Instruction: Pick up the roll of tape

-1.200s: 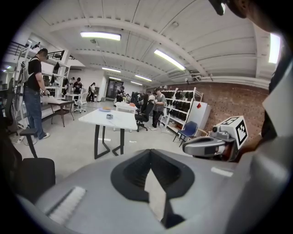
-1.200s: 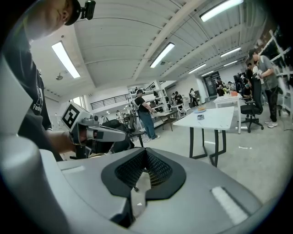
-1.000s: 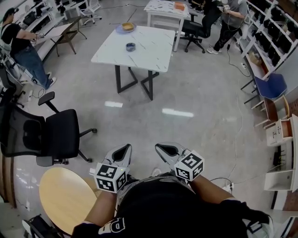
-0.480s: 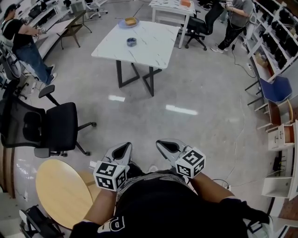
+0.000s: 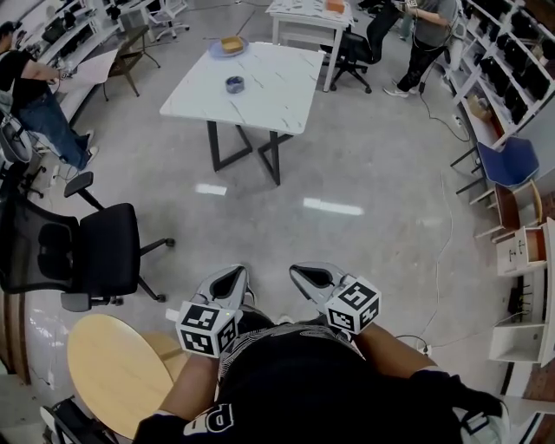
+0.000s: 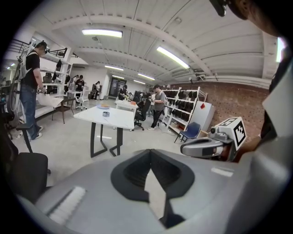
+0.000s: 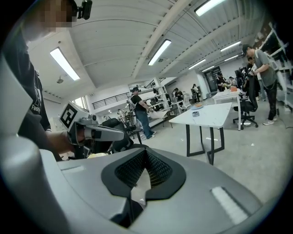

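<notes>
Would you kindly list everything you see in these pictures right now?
white table: one, ahead
second table: one, white, behind it
roll of tape: one, blue-grey, on the white table
plate: one, blue, that table's far corner
office chair: one, black, left
round tabletop: one, wooden, lower left
blue chair: one, right
person at left: one, dark top
person at back: one, grey top
left claw: shut, empty
right claw: shut, empty

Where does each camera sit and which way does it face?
Head view: on the person's head, facing steeply down; left gripper, right gripper and torso show.
Left gripper view: on that gripper, looking along its shut jaws; right gripper at right.
Right gripper view: likewise, jaws shut; left gripper at left.
Shared: all see the white table with the roll of tape.
</notes>
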Action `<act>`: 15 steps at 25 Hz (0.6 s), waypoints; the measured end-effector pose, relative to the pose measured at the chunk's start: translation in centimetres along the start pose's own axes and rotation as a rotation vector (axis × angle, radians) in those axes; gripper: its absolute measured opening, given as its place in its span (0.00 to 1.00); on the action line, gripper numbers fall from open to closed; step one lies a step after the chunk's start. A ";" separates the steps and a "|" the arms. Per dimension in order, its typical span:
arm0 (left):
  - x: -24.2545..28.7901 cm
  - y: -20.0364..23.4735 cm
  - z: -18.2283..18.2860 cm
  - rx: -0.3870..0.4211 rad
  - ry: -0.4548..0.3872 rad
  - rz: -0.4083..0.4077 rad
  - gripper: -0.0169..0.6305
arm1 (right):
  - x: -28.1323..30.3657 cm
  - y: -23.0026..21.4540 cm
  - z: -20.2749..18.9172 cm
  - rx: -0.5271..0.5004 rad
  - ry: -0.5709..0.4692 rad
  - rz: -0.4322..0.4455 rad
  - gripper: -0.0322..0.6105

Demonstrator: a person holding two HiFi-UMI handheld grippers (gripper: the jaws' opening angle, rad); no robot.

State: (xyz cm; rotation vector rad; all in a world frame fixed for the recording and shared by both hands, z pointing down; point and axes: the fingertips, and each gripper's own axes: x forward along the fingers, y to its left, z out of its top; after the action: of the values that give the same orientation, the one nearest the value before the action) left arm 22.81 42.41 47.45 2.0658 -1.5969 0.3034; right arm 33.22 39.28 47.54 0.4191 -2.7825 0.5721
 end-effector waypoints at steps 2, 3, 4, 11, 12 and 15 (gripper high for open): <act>0.6 0.6 0.7 0.004 -0.005 -0.006 0.11 | 0.6 -0.7 0.6 0.000 0.000 -0.008 0.05; 0.9 1.0 1.1 0.010 -0.008 -0.007 0.11 | 1.0 -1.0 0.9 -0.001 0.000 -0.009 0.05; 1.1 1.5 1.5 0.017 -0.010 -0.006 0.11 | 1.5 -1.3 1.2 -0.004 -0.001 -0.011 0.05; 3.2 6.5 3.1 0.011 0.006 0.006 0.11 | 6.2 -3.3 3.2 0.003 0.013 -0.013 0.05; 3.6 7.2 3.5 0.010 0.006 0.004 0.11 | 7.0 -3.6 3.5 0.003 0.019 -0.013 0.05; 4.8 9.8 5.1 0.012 0.005 -0.001 0.11 | 9.6 -4.6 4.8 0.000 0.031 -0.013 0.05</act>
State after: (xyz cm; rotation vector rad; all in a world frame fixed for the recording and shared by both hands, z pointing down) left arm 14.17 33.95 47.88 2.0736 -1.5951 0.3184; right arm 24.94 31.01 47.86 0.4249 -2.7482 0.5700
